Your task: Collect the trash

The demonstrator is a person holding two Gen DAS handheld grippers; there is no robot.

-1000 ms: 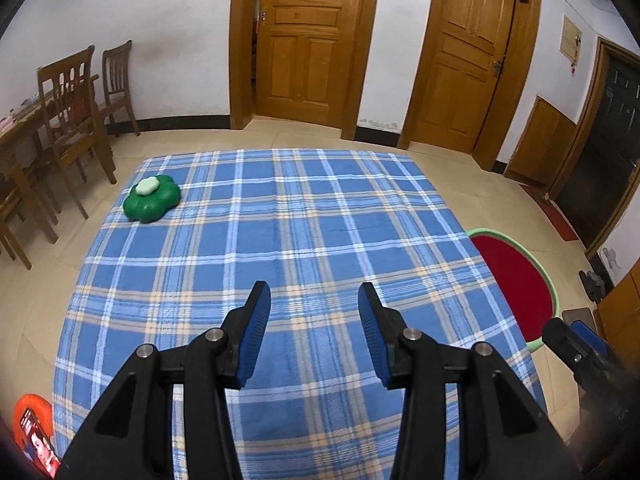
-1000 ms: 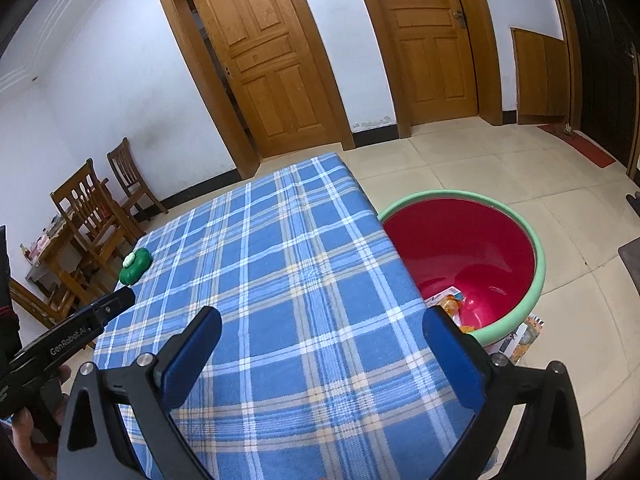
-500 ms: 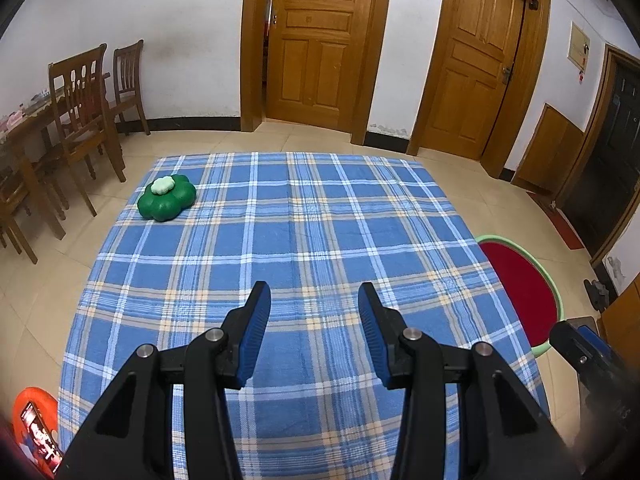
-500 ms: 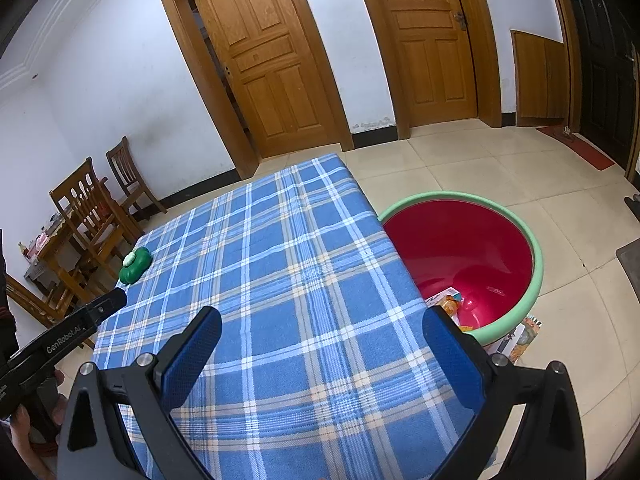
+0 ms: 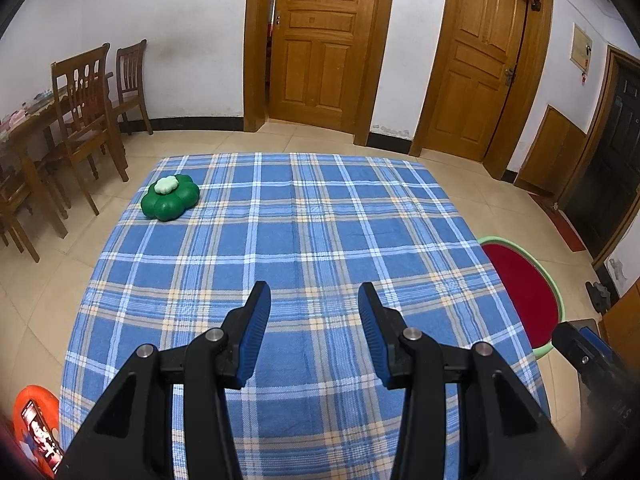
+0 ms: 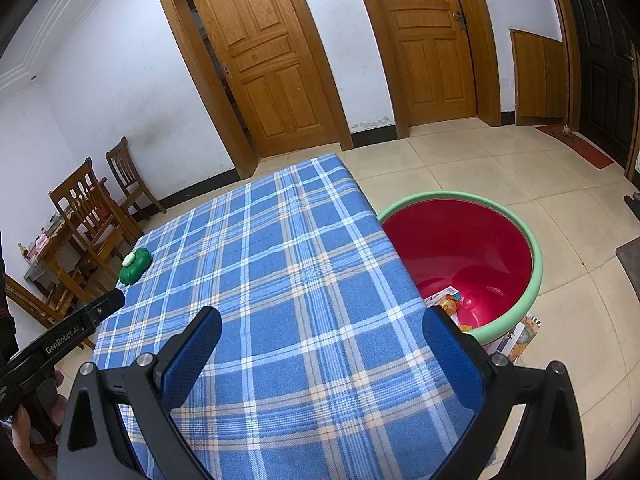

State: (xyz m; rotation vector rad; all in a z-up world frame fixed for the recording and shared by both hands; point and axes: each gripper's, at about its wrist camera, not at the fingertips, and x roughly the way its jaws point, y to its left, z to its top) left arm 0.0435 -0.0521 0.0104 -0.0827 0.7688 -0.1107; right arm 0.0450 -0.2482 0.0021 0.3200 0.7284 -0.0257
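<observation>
A blue plaid tablecloth [image 5: 304, 240] [image 6: 280, 280] covers the table. Beside its right edge, on the floor, stands a red basin with a green rim [image 6: 536, 256] [image 5: 524, 292]; several wrappers [image 6: 448, 300] lie at its bottom. A flat package [image 6: 520, 332] lies on the floor under the basin's near side. My left gripper [image 5: 314, 308] hangs open over the near middle of the cloth, empty. Open wide and also empty, my right gripper [image 6: 320, 344] sits above the cloth's near right corner, close to the basin.
A green flower-shaped object with a pale top [image 5: 170, 197] [image 6: 135, 265] rests at the cloth's far left corner. Wooden chairs [image 5: 86, 112] and a table stand at the left. Two wooden doors [image 5: 324, 40] line the far wall. An orange item [image 5: 36, 432] shows bottom left.
The left wrist view has swung slightly, so the green object and cloth sit further right and lower. The right view has hardly shifted. Both grippers stay open.
</observation>
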